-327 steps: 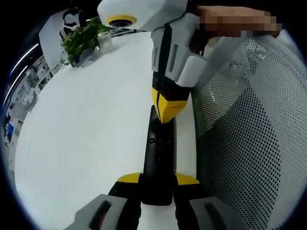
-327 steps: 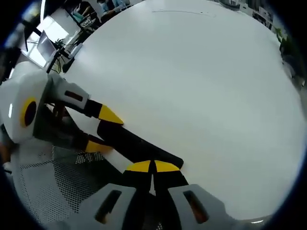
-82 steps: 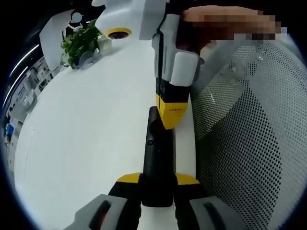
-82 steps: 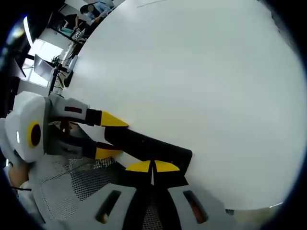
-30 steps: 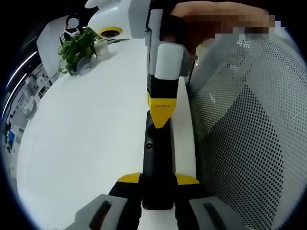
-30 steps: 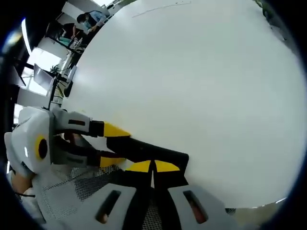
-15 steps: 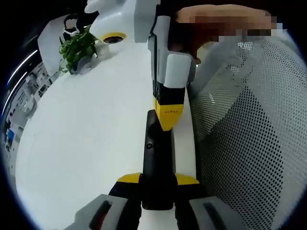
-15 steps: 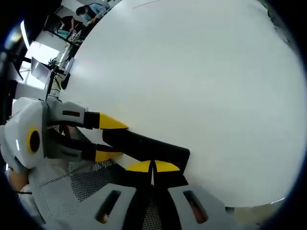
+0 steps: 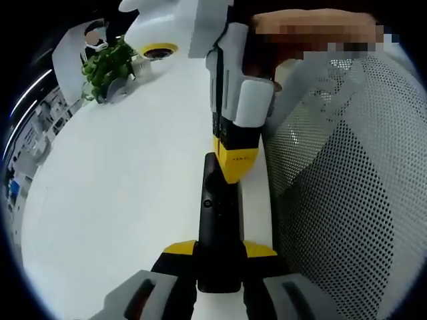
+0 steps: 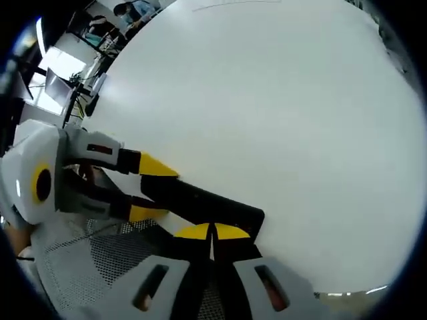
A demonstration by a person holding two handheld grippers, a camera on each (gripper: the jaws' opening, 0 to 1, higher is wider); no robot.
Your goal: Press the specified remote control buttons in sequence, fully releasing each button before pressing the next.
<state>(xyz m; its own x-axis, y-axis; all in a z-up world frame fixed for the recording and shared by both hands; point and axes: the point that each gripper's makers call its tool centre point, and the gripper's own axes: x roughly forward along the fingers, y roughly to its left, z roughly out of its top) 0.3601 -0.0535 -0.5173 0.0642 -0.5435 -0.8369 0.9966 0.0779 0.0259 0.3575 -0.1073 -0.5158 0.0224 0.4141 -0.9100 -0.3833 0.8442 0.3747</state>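
Right gripper (image 9: pixel 235 170) tips pressed together on the remote (image 9: pixel 218 227), little changed from half a second ago.

The left gripper (image 9: pixel 219 250) stays clamped on the remote's near end, above the white table (image 9: pixel 120 187) beside a mesh chair (image 9: pixel 347 200). The remote's long axis runs straight away from the left gripper, along its jaws, far end under the right gripper's yellow tips; a second ago those tips sat more centred on it. A plant (image 9: pixel 103 63) stands far off.
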